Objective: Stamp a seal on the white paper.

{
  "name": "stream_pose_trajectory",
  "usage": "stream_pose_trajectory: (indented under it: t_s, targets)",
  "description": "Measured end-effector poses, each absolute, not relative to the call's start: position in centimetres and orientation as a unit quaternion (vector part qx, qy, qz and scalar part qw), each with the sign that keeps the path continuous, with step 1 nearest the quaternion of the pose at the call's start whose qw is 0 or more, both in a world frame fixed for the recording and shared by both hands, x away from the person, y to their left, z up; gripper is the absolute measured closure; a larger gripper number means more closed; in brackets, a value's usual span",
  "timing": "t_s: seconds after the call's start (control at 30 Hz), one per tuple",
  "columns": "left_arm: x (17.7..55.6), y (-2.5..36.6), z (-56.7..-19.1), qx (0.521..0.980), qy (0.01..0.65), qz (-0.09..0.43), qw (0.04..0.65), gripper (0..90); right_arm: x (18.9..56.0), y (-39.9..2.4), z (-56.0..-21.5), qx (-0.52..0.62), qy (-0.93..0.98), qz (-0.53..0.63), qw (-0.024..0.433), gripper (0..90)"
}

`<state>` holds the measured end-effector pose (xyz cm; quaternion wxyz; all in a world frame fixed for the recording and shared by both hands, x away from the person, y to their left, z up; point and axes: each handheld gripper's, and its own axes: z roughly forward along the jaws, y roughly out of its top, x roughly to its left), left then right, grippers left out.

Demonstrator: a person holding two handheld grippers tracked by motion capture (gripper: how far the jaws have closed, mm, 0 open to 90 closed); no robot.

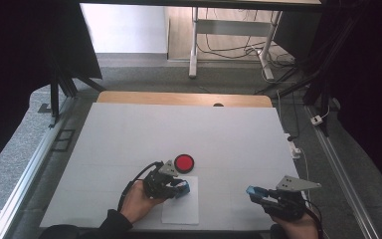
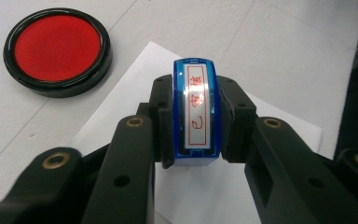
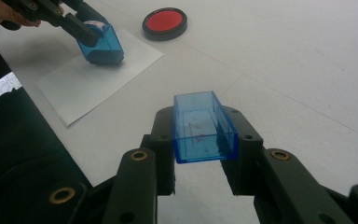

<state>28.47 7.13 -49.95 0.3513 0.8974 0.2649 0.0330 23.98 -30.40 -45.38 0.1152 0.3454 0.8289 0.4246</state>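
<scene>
Grey carpet and black curtains ring the work area, with desk legs and loose cables on the floor beyond the table (image 1: 129,129). White covering spreads over nearly all of the table, leaving a strip of wood bare along the far edge. Near the front edge lies the paper (image 1: 181,209), a white sheet taken here as the landmark.

Over the paper's far left corner sits the left gripper (image 1: 183,188), held in the person's left hand (image 1: 138,201), whose dark sleeve comes in from the bottom of the high view. Its jaws are clamped on the stamp (image 2: 196,112), a blue translucent block pinched by its two sides. From the left gripper view, the stamp's top carries a white label with red characters inside a red frame. From the right gripper view, the stamp (image 3: 100,44) stands tilted over the paper (image 3: 93,74), its lower end at or just above the sheet; contact cannot be told.

Well to the right of the paper, the right gripper (image 1: 252,193) is over bare table near the front edge, with the right hand (image 1: 298,225) behind it. Its jaws are closed on the cap (image 3: 203,127), a blue see-through box whose open hollow faces up, with faint red marks inside.

Just beyond the paper's far edge rests the ink pad (image 1: 184,163), a round black dish with a red middle, lying uncovered on the table and near the left gripper.
</scene>
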Motion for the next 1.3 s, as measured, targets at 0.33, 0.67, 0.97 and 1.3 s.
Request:
stream_pose_trajectory:
  t_s: [0.33, 0.67, 0.97, 1.3]
  targets:
    - [28.0, 6.3, -49.8, 0.910, 0.250, 0.057, 0.325, 70.3, 24.0, -30.4, -45.4, 0.345, 0.829, 0.424, 0.115, 67.9]
    - [27.6, 5.8, -49.7, 0.913, 0.251, 0.071, 0.313, 70.6, 24.0, -30.3, -45.4, 0.345, 0.830, 0.421, 0.116, 67.9]
    - [28.5, 6.7, -50.1, 0.900, 0.274, 0.029, 0.338, 70.6, 24.0, -30.3, -45.4, 0.345, 0.831, 0.421, 0.116, 67.9]
    - [28.6, 6.7, -50.2, 0.899, 0.275, 0.027, 0.340, 70.6, 24.0, -30.3, -45.4, 0.345, 0.831, 0.420, 0.115, 67.9]
